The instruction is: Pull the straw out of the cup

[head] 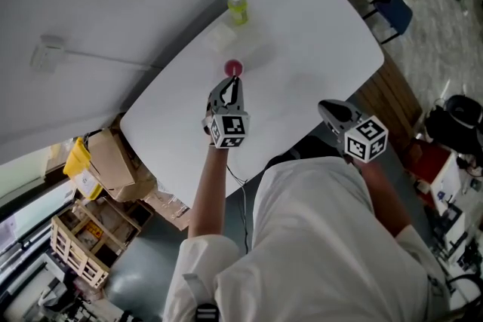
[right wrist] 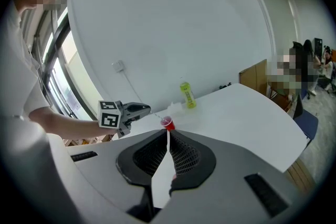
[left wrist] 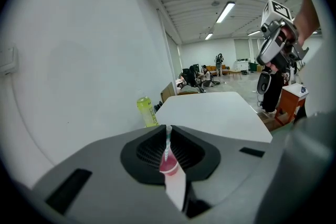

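A small red cup (head: 234, 68) stands on the white table (head: 317, 34); it also shows in the left gripper view (left wrist: 169, 166) and the right gripper view (right wrist: 167, 123). A thin striped straw (left wrist: 166, 148) rises from the cup. My left gripper (head: 232, 81) hangs just in front of the cup, and its jaws (left wrist: 168, 131) are shut on the straw's upper part. In the right gripper view the straw (right wrist: 152, 115) slants from the left gripper (right wrist: 137, 109) down into the cup. My right gripper (head: 324, 108) is held off to the right, above the table's near edge, shut (right wrist: 167, 134) with nothing in it.
A green bottle (head: 237, 8) stands at the far side of the table by the wall, with a clear small container (head: 220, 38) beside it. Cardboard boxes (head: 113, 162) and a wooden crate (head: 79, 241) sit on the floor at the left. A blue chair (head: 392, 7) stands past the table's right end.
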`<state>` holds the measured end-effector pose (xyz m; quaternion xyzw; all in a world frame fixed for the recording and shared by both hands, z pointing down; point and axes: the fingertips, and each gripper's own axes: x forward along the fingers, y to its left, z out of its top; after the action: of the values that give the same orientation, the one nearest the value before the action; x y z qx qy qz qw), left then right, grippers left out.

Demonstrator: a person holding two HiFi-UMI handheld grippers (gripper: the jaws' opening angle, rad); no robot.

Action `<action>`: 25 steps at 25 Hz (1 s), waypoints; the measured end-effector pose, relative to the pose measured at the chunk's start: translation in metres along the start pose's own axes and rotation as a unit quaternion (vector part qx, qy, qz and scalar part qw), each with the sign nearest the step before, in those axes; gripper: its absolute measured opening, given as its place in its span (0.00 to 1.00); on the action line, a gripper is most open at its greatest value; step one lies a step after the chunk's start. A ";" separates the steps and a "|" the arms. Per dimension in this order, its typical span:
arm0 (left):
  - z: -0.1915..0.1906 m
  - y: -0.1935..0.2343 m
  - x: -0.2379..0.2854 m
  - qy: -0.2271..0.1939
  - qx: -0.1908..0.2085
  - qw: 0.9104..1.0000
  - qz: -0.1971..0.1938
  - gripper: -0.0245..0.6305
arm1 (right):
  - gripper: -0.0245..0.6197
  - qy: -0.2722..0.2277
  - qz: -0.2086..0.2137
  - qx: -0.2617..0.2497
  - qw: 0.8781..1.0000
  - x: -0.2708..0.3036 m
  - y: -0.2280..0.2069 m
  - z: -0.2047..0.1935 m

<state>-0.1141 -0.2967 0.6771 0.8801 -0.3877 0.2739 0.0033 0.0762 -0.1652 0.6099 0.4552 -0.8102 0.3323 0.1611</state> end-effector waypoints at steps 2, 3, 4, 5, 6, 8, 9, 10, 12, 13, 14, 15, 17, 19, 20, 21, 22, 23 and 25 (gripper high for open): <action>0.004 -0.003 -0.006 -0.004 -0.007 1.000 0.003 0.08 | 0.10 -0.004 0.002 0.001 1.000 -0.003 0.001 -0.001; 0.007 -0.005 -0.010 -0.006 -0.009 1.000 0.005 0.08 | 0.10 -0.005 0.004 0.000 1.000 -0.005 0.002 -0.001; 0.009 -0.006 -0.013 -0.008 -0.012 1.000 0.008 0.08 | 0.10 -0.007 0.006 -0.002 1.000 -0.006 0.002 -0.001; 0.013 -0.006 -0.017 -0.011 -0.014 1.000 0.013 0.08 | 0.10 -0.009 0.010 -0.005 1.000 -0.007 0.002 0.001; 0.016 -0.007 -0.021 -0.013 -0.016 1.000 0.018 0.08 | 0.10 -0.011 0.014 -0.009 1.000 -0.008 0.002 0.002; 0.022 -0.009 -0.028 -0.016 -0.020 0.999 0.029 0.08 | 0.10 -0.015 0.022 -0.015 1.000 -0.011 0.002 0.006; 0.025 -0.010 -0.032 -0.016 -0.021 0.999 0.034 0.08 | 0.10 -0.017 0.026 -0.018 0.999 -0.012 0.001 0.008; 0.028 -0.012 -0.036 -0.016 -0.022 0.999 0.039 0.08 | 0.10 -0.020 0.030 -0.021 0.999 -0.014 0.001 0.010; 0.033 -0.016 -0.043 -0.015 -0.027 0.998 0.047 0.08 | 0.10 -0.024 0.039 -0.028 0.999 -0.019 0.000 0.013; 0.035 -0.018 -0.046 -0.014 -0.031 0.998 0.051 0.08 | 0.10 -0.026 0.043 -0.032 0.998 -0.022 0.000 0.014; 0.037 -0.021 -0.050 -0.014 -0.035 0.998 0.056 0.08 | 0.10 -0.027 0.048 -0.036 0.998 -0.026 -0.001 0.015; 0.040 -0.023 -0.055 -0.013 -0.038 0.997 0.062 0.08 | 0.10 -0.027 0.053 -0.038 0.998 -0.030 -0.001 0.014; 0.049 -0.028 -0.067 -0.011 -0.043 0.996 0.078 0.08 | 0.10 -0.028 0.060 -0.040 0.997 -0.040 -0.004 0.011; 0.056 -0.035 -0.079 -0.011 -0.044 0.995 0.092 0.08 | 0.10 -0.028 0.065 -0.041 0.997 -0.048 -0.008 0.006; 0.057 -0.038 -0.084 -0.012 -0.044 0.994 0.097 0.08 | 0.10 -0.028 0.068 -0.043 0.996 -0.052 -0.010 0.003; 0.059 -0.042 -0.089 -0.012 -0.044 0.994 0.101 0.08 | 0.10 -0.029 0.070 -0.044 0.996 -0.055 -0.011 0.001; 0.059 -0.046 -0.093 -0.011 -0.045 0.993 0.105 0.08 | 0.10 -0.030 0.072 -0.044 0.996 -0.059 -0.012 -0.001; 0.059 -0.051 -0.097 -0.010 -0.047 0.993 0.109 0.08 | 0.10 -0.031 0.075 -0.045 0.996 -0.063 -0.013 -0.003; 0.060 -0.060 -0.107 -0.009 -0.050 0.992 0.118 0.08 | 0.10 -0.034 0.081 -0.046 0.995 -0.071 -0.014 -0.008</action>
<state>-0.1029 -0.1953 0.5864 0.8294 -0.5022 0.2446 0.0118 0.1255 -0.1200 0.5806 0.3916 -0.8637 0.2909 0.1268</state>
